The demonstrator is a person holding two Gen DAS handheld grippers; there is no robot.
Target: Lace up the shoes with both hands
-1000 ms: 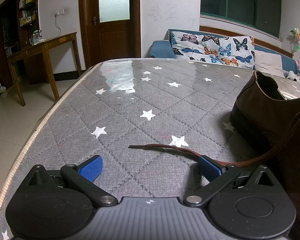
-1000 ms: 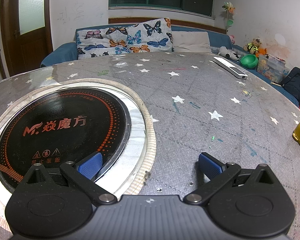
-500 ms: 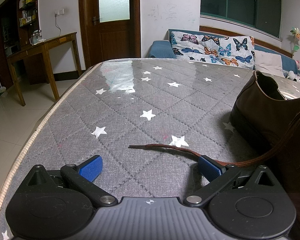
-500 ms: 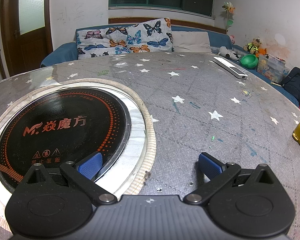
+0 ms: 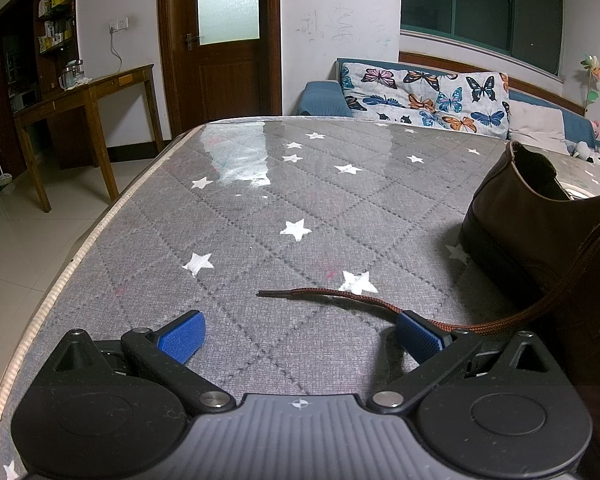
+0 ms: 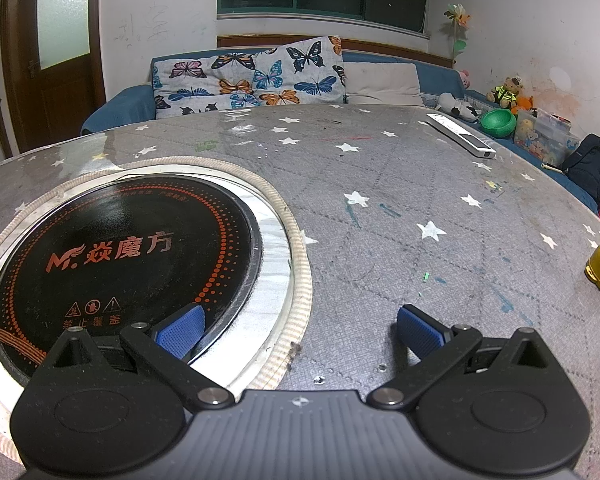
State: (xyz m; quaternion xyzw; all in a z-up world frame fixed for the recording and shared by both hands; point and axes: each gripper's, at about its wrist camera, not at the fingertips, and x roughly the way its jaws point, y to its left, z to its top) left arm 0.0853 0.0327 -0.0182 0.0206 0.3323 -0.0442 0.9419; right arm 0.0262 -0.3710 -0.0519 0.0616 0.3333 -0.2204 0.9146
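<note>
Risk: my left gripper point(image 5: 300, 330) has its fingers spread wide, holding nothing, and the lace point(image 5: 332, 294) crosses the right blue pad point(image 5: 418, 334). I judge a close from here could pinch it off-centre and drag the shoe point(image 5: 540, 240). My right gripper point(image 6: 298, 330) is also wide and empty, over the cooktop point(image 6: 120, 248), with only a bit of lace at its left edge. Shoe: brown, on the grey starred table point(image 5: 260, 200), right of my left fingers; 1 thin braided lace end lies slack.
</note>
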